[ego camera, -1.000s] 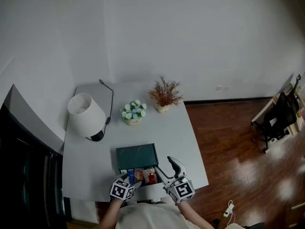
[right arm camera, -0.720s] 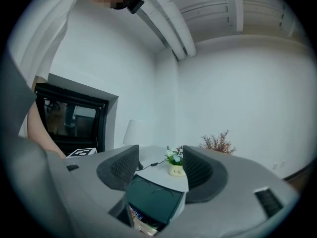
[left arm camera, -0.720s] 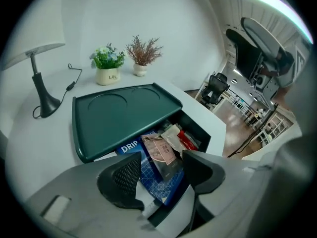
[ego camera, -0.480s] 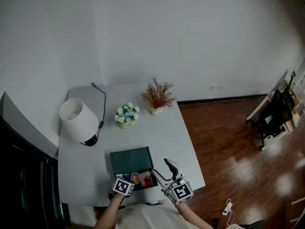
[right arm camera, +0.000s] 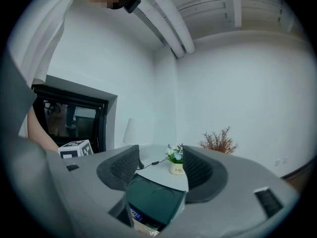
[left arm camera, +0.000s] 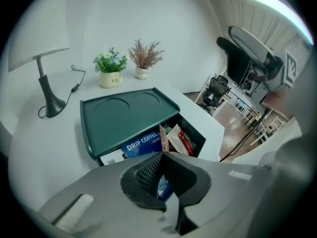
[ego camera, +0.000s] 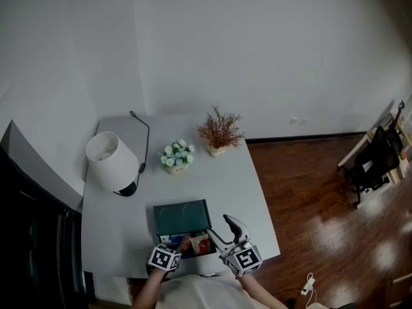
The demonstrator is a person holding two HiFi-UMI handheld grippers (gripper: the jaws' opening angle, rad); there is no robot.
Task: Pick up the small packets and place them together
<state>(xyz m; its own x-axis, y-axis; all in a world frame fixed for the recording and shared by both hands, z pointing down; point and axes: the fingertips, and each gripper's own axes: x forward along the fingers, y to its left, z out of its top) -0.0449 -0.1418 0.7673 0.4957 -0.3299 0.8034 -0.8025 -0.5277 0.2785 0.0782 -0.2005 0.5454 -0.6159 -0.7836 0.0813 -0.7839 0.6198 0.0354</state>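
A green box [ego camera: 182,214] sits at the table's near edge with its drawer [ego camera: 198,244] pulled out. Inside lie a blue drip-coffee pack [left arm camera: 142,143] and red and white small packets [left arm camera: 178,140]. My left gripper [ego camera: 182,246] is at the drawer's left front. Its jaws [left arm camera: 162,153] are shut on a small packet: a thin reddish edge [left arm camera: 161,137] stands above the tips and a blue-and-white part [left arm camera: 161,187] shows behind them. My right gripper [ego camera: 222,230] hangs over the drawer's right side. It [right arm camera: 161,162] stands open with nothing between its fingers.
A white lamp [ego camera: 112,161] with a black cable [ego camera: 145,124] stands at the table's left. A pot of pale flowers [ego camera: 176,157] and a dried plant [ego camera: 220,134] stand at the back. The table's right edge [ego camera: 267,211] drops to a wood floor.
The head view has swung a little left and back. Both grippers stay at the drawer's front; the left one sits slightly lower and closer to the drawer.
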